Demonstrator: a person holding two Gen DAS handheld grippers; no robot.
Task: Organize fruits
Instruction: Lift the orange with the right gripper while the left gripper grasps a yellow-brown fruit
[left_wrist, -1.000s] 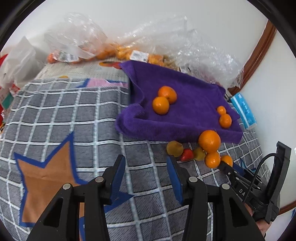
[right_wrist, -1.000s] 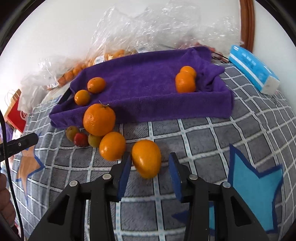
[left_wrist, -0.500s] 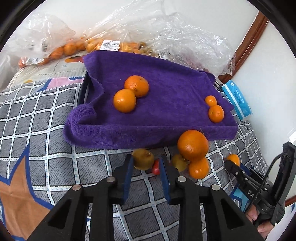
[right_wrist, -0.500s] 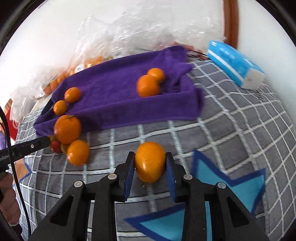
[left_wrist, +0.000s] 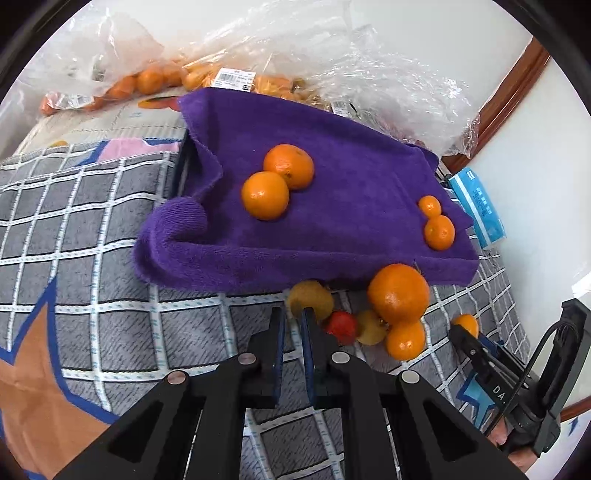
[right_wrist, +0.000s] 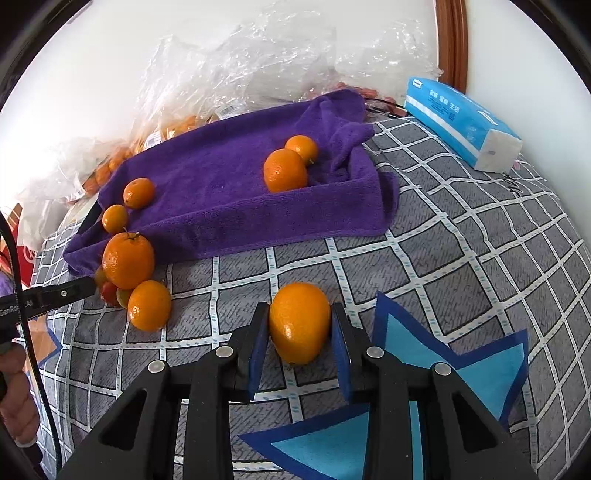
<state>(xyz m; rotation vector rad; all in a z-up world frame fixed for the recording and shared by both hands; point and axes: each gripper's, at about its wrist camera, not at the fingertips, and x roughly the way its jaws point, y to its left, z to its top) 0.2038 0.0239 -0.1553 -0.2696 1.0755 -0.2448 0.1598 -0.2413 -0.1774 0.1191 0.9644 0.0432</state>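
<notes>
R gripper (right_wrist: 299, 328), bottom centre of the right wrist view: pads clamped on both sides of an orange (right_wrist: 299, 322) over the grey checked cover (right_wrist: 461, 266). L gripper (left_wrist: 292, 332), bottom centre of the left wrist view: jaws closed to a thin slit, nothing between; tips just short of a small yellow-brown fruit (left_wrist: 312, 300). Right of that, a cluster: red fruit (left_wrist: 341, 326), yellow fruit (left_wrist: 371, 328), big orange (left_wrist: 399, 292), smaller orange (left_wrist: 405, 339), touching or nearly. Behind, mid-frame, a purple towel (left_wrist: 332, 251) w/ two oranges (left_wrist: 277, 182) left-centre and two small ones (left_wrist: 436, 221) at the right edge. Upper frame: clear plastic bags (left_wrist: 332, 62) w/ more oranges. Blue tissue pack (right_wrist: 461, 125) upper right.
</notes>
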